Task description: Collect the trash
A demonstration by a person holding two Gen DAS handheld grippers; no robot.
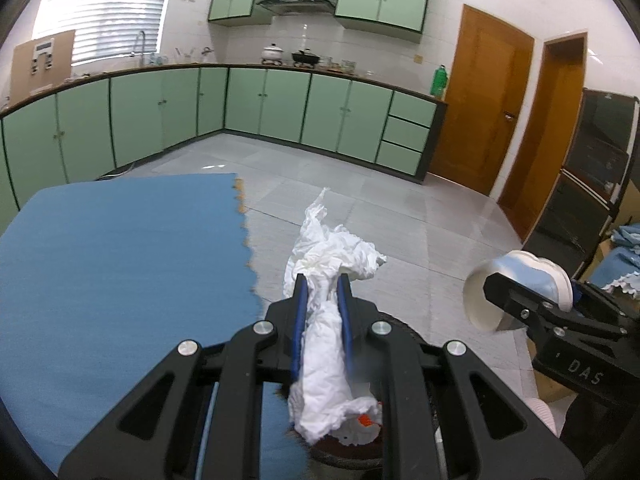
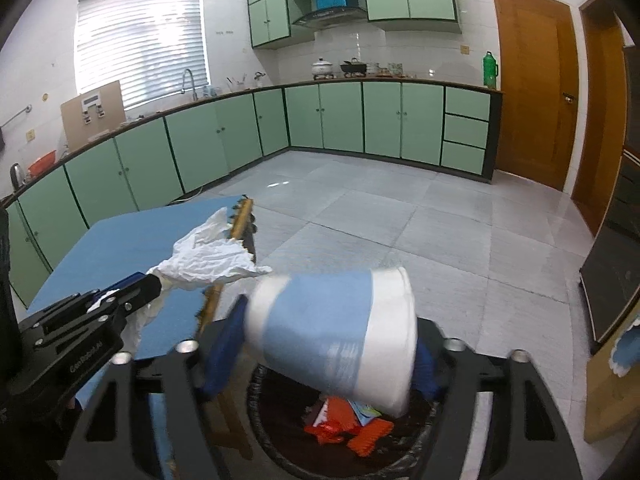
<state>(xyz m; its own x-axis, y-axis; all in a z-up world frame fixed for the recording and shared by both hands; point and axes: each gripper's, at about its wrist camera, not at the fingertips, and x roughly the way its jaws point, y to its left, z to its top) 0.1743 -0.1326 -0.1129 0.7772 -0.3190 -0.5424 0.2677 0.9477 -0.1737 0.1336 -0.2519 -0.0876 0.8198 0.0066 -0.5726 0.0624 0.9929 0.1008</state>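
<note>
The left tongs (image 1: 323, 280) were clenched on a crumpled white paper towel (image 1: 332, 256), whose bulk stuck out past the blue pads while a long tail hung back between the fingers toward the camera. In the right wrist view the same tongs (image 2: 154, 280) appeared at lower left, with the towel (image 2: 208, 258) fanning out from their tip over the edge of the blue-covered table (image 2: 132, 240).

The right tongs (image 2: 332, 340) had a blue-and-white paper cup (image 2: 332, 324) lying on its side between their blue pads, its white rim toward the right. The cup was blurred, so I could not tell whether the pads still pressed on it or had let go. From the left wrist view the cup (image 1: 520, 288) showed its open mouth beside the black finger of the right tongs (image 1: 516, 300).

Directly below the cup sat a round black trash bin (image 2: 280, 432), lined with a dark bag, just beside the table. Inside it lay orange wrappers (image 2: 352, 428) and a scrap of blue paper. The bin's rim (image 1: 400, 324) also peeked out under the left tongs, with the towel's tail hanging over it.
</note>
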